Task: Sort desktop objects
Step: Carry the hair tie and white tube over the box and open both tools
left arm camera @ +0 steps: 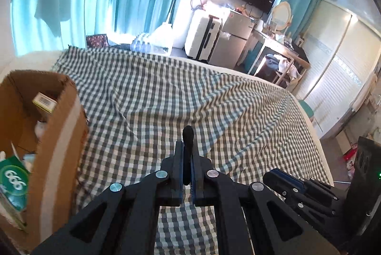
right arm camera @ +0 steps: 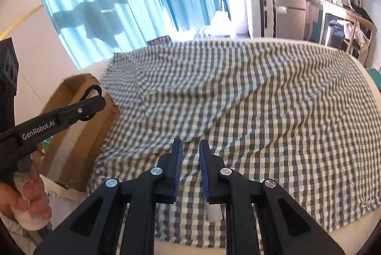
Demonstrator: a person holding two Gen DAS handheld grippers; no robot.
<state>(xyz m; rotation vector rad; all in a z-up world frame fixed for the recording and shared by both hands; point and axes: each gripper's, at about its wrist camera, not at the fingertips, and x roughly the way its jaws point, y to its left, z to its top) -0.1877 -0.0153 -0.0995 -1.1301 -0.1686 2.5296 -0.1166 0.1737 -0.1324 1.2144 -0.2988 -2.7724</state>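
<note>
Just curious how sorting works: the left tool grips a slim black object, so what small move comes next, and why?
Probably swing the left tool leftward over the open brown cardboard box. It is shut on the slim black object, and the box already holds packets, so that seems the drop spot.

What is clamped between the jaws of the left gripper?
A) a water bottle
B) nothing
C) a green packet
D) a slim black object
D: in the left wrist view the left gripper has its jaws closed on a slim black object, which sticks out past their tips above the checked cloth.
</note>
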